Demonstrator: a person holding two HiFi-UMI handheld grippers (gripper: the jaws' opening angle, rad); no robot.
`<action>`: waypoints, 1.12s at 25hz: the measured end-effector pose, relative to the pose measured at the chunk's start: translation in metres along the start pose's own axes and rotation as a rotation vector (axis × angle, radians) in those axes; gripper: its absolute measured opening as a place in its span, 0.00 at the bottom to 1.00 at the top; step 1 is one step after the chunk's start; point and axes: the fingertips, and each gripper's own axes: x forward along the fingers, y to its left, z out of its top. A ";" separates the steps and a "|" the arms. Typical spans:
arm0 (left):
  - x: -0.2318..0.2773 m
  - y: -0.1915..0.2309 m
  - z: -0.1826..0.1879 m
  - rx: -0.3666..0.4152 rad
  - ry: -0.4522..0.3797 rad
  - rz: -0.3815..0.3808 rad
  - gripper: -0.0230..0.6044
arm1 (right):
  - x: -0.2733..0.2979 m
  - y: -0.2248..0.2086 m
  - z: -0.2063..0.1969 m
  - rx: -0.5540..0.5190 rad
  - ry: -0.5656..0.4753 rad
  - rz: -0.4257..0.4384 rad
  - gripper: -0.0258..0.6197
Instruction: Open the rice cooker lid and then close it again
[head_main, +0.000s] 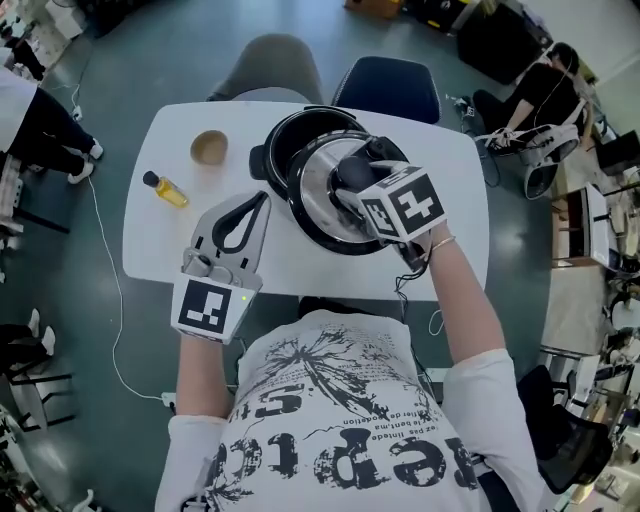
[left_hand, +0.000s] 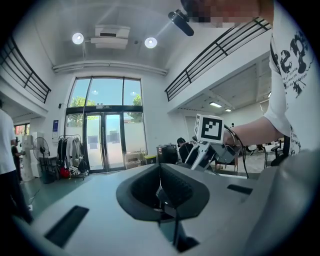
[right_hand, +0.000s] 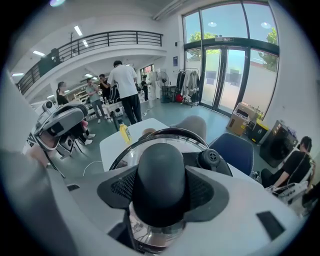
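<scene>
A black rice cooker pot stands on the white table. Its glass and steel lid hangs tilted over the pot's near right part. My right gripper is shut on the lid's black knob. In the right gripper view the lid's rim and a round steam vent show beyond the knob. My left gripper is held level over the table, left of the pot, with its jaws together and nothing in them. The left gripper view looks across the room, with the left gripper low in it and the right gripper's marker cube beyond.
A small yellow bottle and a brown bowl sit on the table's left part. Two chairs, one grey and one blue, stand at the far side. A seated person is at the far right. Cables lie on the floor.
</scene>
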 end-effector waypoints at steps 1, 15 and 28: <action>-0.006 -0.004 0.000 -0.004 -0.001 -0.003 0.06 | -0.005 0.004 -0.006 0.006 -0.002 -0.006 0.49; -0.097 -0.102 -0.004 -0.016 0.008 -0.062 0.06 | -0.073 0.083 -0.123 0.085 0.012 -0.024 0.49; -0.139 -0.135 -0.013 0.010 0.065 -0.053 0.06 | -0.096 0.106 -0.163 0.088 0.006 -0.039 0.49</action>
